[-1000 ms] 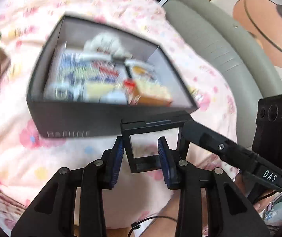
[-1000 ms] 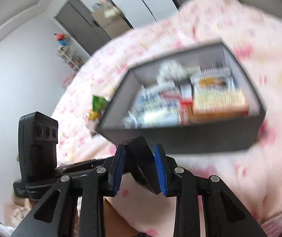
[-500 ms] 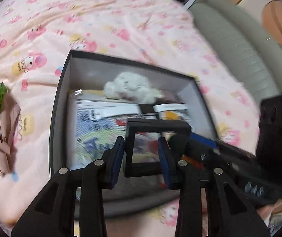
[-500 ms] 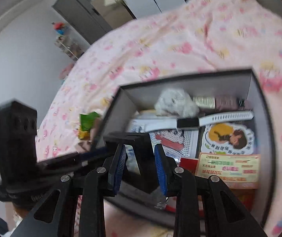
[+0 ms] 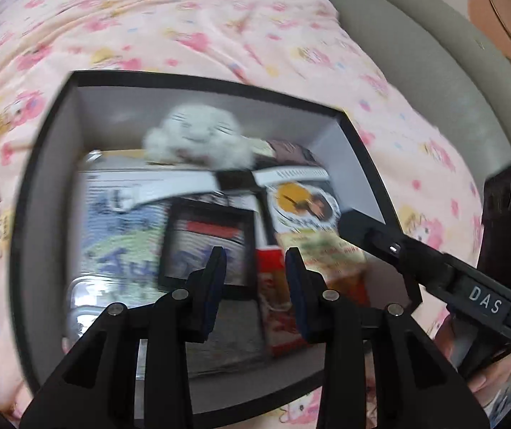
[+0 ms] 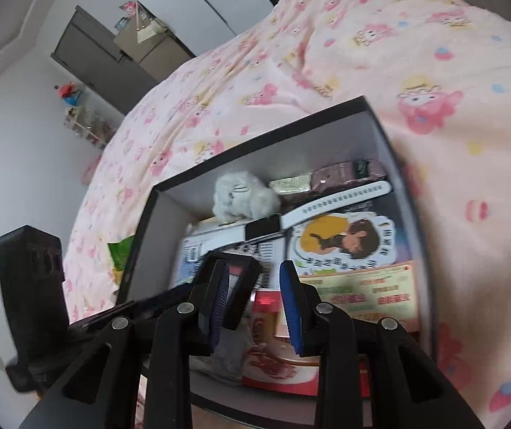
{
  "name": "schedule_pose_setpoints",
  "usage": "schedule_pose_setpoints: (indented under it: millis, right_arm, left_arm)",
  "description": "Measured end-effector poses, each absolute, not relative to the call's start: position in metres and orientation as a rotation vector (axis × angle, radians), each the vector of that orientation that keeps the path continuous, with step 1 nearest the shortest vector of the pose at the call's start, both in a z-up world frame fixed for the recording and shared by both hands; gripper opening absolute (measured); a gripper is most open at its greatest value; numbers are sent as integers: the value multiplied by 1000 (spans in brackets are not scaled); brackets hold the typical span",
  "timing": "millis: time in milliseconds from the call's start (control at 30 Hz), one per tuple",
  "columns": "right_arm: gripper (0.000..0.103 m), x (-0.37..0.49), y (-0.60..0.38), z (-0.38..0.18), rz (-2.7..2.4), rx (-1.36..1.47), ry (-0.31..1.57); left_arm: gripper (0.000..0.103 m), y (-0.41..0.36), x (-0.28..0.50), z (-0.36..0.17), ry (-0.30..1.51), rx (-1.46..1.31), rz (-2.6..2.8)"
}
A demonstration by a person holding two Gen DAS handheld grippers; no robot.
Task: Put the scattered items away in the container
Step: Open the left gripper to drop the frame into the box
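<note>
Box [image 5: 198, 87] nearer, black frame [image 5: 207, 250] blurred

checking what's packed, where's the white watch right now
The white watch lies inside the black box, toward its far wall, stretched across the printed packets just in front of the fluffy white toy.

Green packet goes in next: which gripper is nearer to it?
Left. Both hang over the box. The left gripper is on the side toward the green packet, which lies on the bedding outside the box; the right gripper is farther over.
</note>
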State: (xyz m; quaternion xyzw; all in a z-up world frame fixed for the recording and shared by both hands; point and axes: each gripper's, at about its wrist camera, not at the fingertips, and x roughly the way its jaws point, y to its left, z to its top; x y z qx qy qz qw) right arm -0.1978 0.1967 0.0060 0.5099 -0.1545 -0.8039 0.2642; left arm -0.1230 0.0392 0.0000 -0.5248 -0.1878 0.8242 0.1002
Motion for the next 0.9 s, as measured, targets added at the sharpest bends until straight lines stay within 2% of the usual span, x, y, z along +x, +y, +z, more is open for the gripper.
schedule_pose_setpoints:
  millis: [200,400,533,667,800,900]
  right_arm:
    - [27,-201,199,-2,-2227,1411,-402]
    - [27,-200,200,0,-2307,1390,-336]
    - [27,-201,196,-7,-2287,1424,-320]
    - [27,-202,190,-13,-2244,1451,-305]
    - [27,-203,189,-22,-2171,1501,-360]
    - [27,-200,189,-18,-2221,1485,-307]
  left_arm:
    - [31,58,-134,1,-522,-1525,2407]
    - [31,55,-150,-21,-579,-1685,2398]
    - [31,42,-146,-18,-687,-1685,2521]
    - [34,39,-141,-10,-639,-1624,2585]
    - [35,29,-135,-6,-691,-1529,2480]
    - [36,29,-129,-8,-680,-1535,2391]
